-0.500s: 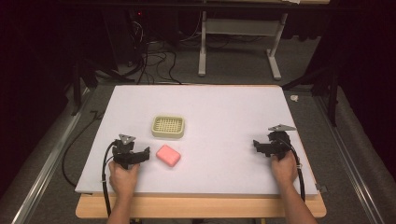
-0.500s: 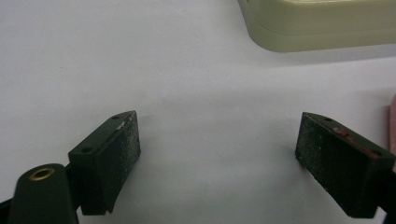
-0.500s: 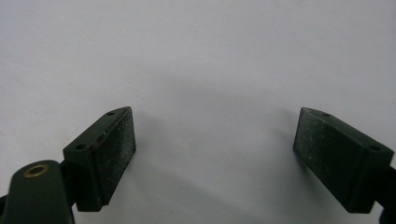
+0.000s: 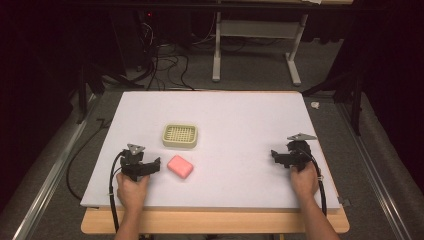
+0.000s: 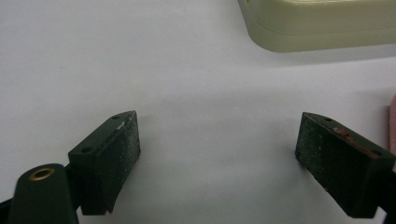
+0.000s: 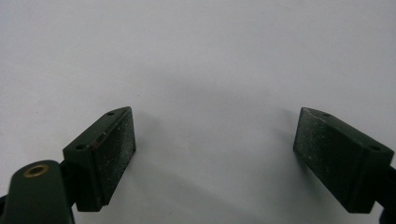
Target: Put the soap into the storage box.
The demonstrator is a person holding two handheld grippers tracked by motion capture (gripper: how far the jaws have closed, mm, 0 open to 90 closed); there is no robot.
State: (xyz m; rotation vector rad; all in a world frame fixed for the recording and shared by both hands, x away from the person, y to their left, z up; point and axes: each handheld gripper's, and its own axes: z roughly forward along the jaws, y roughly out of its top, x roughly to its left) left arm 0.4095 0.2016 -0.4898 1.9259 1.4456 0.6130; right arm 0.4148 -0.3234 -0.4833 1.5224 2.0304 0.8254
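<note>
A pink soap bar lies on the white board, just in front of a cream slotted soap dish. My left gripper rests on the board immediately left of the soap, open and pointing toward it without touching. In the left gripper view the gripper holds nothing; the dish sits at the top right and a sliver of the soap at the right edge. My right gripper rests near the board's right side, open, and in its own view only bare board lies between the jaws.
The board lies on a wooden table whose front edge runs below the hands. Metal rails flank the table. Cables and a desk frame stand on the floor beyond the far edge.
</note>
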